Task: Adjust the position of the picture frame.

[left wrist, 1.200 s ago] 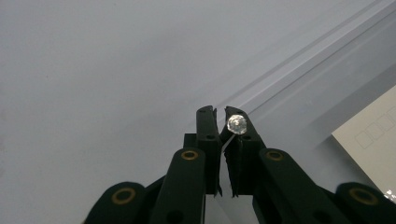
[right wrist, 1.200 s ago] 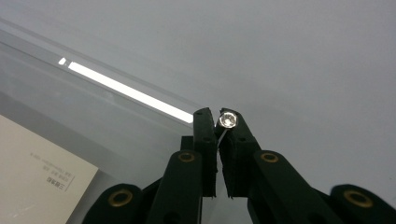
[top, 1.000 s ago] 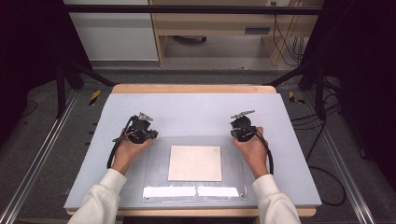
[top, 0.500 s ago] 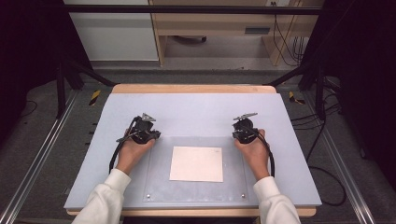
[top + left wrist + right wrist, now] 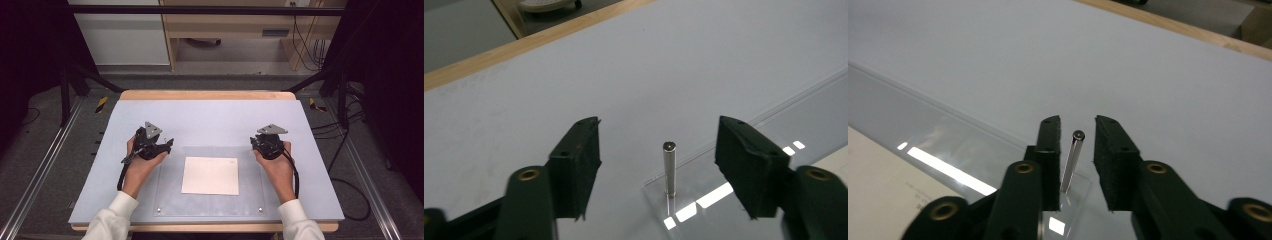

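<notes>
pins (image 5: pixel 669 167) (image 5: pixel 1071 161) stand free at mid-frame between both tools' (image 5: pixel 659 160) (image 5: pixel 1077 160) just-opened jaws; lifting away crooked could snag one, shifting the clear sheet (image 5: pixel 172 192).

Left gripper (image 5: pixel 161 145), right gripper (image 5: pixel 261 145), clear sheet (image 5: pixel 170 180) (paper (image 5: pixel 210 175) beneath)

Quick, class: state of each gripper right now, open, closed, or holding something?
Left gripper: open, jaws just widened, metal pin standing free between them.
Right gripper: slightly open, jaws just parting, second pin between them, not pressed.
</notes>
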{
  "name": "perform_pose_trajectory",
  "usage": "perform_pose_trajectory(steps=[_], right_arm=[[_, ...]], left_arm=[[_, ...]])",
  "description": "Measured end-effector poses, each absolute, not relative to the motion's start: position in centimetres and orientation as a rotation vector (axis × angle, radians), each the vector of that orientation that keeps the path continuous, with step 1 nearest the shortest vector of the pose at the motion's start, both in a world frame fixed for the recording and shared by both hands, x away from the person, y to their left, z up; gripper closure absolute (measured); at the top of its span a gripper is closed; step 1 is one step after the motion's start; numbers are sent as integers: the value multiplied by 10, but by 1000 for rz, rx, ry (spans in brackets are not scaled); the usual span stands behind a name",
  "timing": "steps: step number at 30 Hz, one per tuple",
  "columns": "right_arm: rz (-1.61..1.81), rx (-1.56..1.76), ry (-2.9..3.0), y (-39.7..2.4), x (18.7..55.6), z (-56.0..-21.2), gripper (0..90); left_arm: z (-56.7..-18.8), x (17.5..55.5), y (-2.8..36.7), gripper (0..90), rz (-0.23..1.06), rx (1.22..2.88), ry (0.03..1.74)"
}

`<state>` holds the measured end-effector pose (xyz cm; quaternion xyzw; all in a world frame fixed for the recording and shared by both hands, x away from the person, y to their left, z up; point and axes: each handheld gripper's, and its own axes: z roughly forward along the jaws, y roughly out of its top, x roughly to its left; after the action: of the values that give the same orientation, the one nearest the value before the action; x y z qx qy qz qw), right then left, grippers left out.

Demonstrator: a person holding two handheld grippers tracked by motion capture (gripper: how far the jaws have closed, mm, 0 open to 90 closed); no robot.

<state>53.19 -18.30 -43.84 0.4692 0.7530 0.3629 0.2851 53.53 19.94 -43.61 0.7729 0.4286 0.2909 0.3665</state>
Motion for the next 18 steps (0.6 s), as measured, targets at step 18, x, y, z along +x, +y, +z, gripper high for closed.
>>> perform_pose_trajectory(steps=[18], right_arm=[[951, 1278, 2034, -180, 533, -438, 856]], left_arm=[[-442, 523, 193, 392, 743, 1928, 1077]])
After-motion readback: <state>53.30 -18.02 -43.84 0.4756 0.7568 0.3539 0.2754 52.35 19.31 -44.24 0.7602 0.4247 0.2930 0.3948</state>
